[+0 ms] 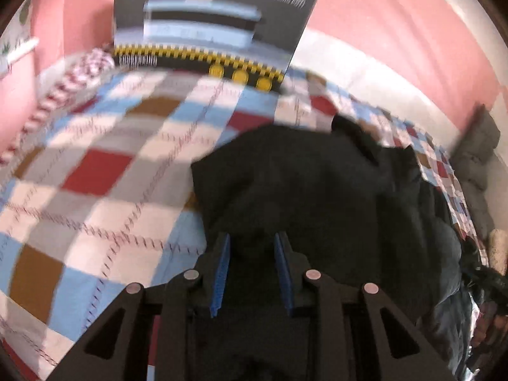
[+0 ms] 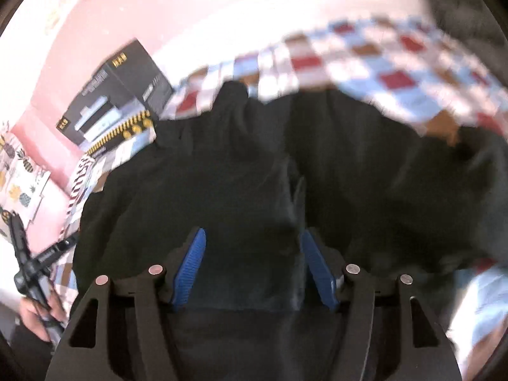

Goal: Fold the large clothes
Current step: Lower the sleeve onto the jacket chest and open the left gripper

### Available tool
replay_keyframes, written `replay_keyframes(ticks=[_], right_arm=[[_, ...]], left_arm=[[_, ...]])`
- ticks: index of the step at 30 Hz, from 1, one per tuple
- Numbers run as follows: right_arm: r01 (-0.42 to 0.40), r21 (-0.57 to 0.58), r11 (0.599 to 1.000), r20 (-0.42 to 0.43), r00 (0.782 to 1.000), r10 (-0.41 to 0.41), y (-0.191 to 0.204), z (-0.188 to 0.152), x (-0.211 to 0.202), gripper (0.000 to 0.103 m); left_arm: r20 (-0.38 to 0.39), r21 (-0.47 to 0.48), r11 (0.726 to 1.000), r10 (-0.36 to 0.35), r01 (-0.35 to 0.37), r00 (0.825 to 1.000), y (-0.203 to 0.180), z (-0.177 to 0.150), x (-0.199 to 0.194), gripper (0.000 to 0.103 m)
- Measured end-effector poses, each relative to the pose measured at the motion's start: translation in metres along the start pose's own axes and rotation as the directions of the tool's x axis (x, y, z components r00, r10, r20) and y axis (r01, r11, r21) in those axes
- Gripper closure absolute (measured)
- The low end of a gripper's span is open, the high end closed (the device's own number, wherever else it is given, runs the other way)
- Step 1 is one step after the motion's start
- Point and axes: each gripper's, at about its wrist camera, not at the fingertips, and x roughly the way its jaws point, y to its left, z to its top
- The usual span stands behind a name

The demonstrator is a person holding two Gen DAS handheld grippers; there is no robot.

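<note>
Although both views are smeared by blur, a large black garment shows as a dark, soft heap lying on a checked bedspread of red, blue, brown and white squares. Its cloth is rumpled, with folds and a raised seam or edge running up the middle in the right wrist view. Its outline is too bunched and blurred to tell which way it points or where its long axis lies. The left gripper hangs over the garment's near edge, jaws parted with dark cloth between them; whether they touch it I cannot tell. The right gripper is spread wide above the cloth. A black box stands against the pink wall.
</note>
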Motion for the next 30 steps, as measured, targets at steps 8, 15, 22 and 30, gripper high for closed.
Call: replay_keyframes(ticks=[8, 15, 22, 30], right_arm=[[0.066, -0.064, 0.996, -0.015, 0.998, -0.067, 0.014, -0.010, 0.004, 0.096], [0.129, -0.078, 0.989, -0.054, 0.990, -0.133, 0.009, -0.011, 0.004, 0.087], [0.168, -0.122, 0.978, 0.048, 0.985, -0.164, 0.019, -0.032, -0.073, 0.081], [0.172, -0.096, 0.980, 0.087, 0.983, -0.164, 0.020, -0.088, -0.152, 0.053]], left_arm=[[0.000, 0.088, 0.996, -0.012, 0.012, 1.000, -0.023, 0.000, 0.017, 0.073], [-0.026, 0.068, 0.998, -0.010, 0.011, 1.000, -0.020, -0.003, 0.003, 0.073], [-0.012, 0.135, 0.991, -0.010, 0.012, 1.000, -0.041, -0.042, -0.069, 0.073], [0.004, 0.169, 0.985, -0.016, 0.015, 1.000, -0.081, -0.089, -0.147, 0.073]])
